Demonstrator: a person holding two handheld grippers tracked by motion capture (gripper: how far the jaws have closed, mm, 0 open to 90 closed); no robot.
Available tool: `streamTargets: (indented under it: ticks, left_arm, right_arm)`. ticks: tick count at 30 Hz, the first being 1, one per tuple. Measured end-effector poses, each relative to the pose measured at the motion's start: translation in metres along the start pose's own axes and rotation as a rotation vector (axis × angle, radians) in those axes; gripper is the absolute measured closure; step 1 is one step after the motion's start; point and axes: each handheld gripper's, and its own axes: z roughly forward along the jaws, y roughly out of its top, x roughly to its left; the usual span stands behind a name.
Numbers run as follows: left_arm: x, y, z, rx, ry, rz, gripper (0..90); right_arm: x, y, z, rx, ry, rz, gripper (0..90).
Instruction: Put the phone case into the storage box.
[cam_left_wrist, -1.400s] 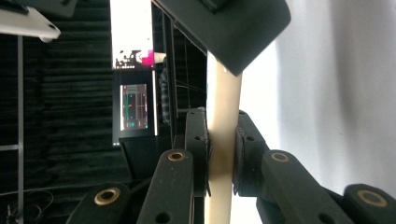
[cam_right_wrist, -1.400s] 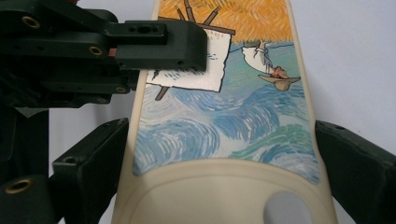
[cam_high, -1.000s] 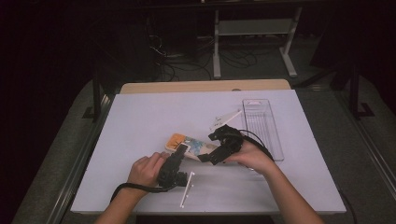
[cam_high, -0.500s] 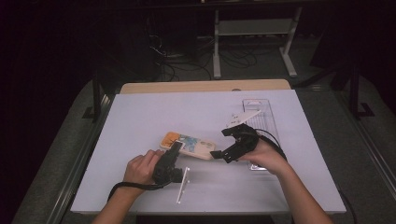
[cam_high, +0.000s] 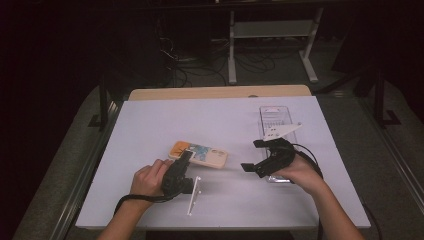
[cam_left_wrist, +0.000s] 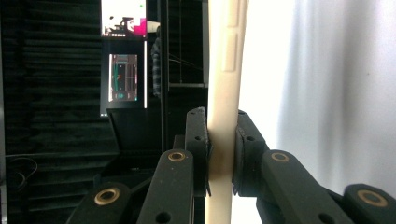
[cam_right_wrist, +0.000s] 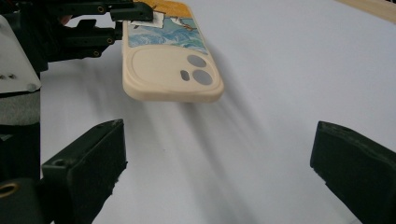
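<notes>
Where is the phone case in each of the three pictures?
High view: phone case lies left of the middle, at the left gripper.
Left gripper view: edge-on, upright, between its fingers.
Right gripper view: top left, past its open fingers.
Shared landmark: white table.

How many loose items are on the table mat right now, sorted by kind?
Phone case, cream with a printed picture, held in the left claw: 1
Clear plastic tray: 1
Thin white strip lying on the mat: 1
Total: 3
</notes>
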Motion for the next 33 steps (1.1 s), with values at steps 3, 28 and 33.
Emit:
streamTargets:
  ticks: [3,28,33]
  left_arm:
    - [0.001,-0.001,0.0,0.004,-0.002,-0.002,79.1]
    - [0.011,-0.015,0.003,0.029,-0.065,-0.194,79.0]
    - [0.011,-0.018,0.005,0.029,-0.092,-0.248,79.1]
  right_arm:
    - [-0.003,-0.004,-0.003,-0.01,-0.016,0.002,3.1]
    - [-0.007,-0.008,-0.001,-0.005,-0.017,0.018,3.1]
    - [-0.006,-0.008,0.0,0.002,-0.018,0.022,3.1]
